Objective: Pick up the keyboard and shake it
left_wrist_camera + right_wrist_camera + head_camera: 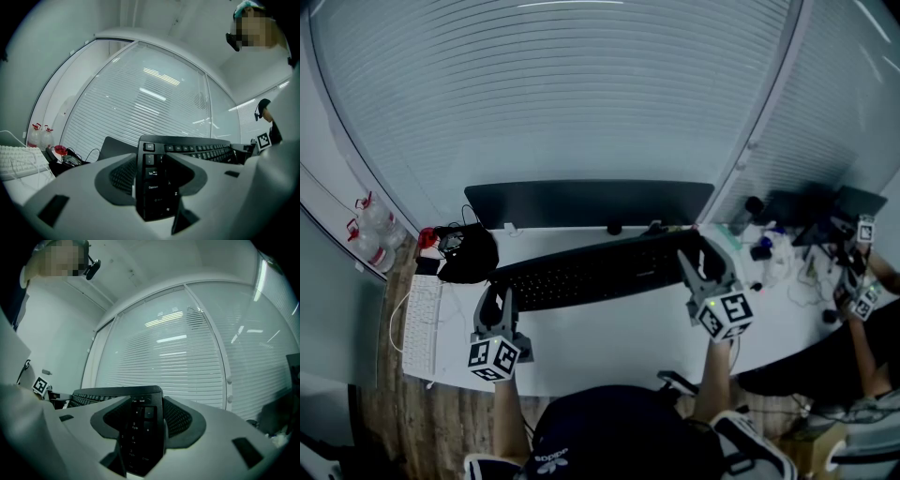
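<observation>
Keyboard point(600, 267) was held at both ends, the left gripper point(495, 302) clamped on its Esc edge and the right gripper point(698, 264) on its numpad edge, so that, it was judged, it could be shaken evenly; it appeared raised just above the desk point(609, 342), before the monitor point(586, 202); a white keyboard point(422, 323) and a black bag point(471, 255) were seen near its left end, where they might be struck.

Long black plastic keyboard point(600, 270) with pale key legends; flat white worktop point(609, 342); slim white keyboard point(420, 323); grey left gripper point(494, 302) and grey right gripper point(701, 267), marker cubes patterned black-and-white.
</observation>
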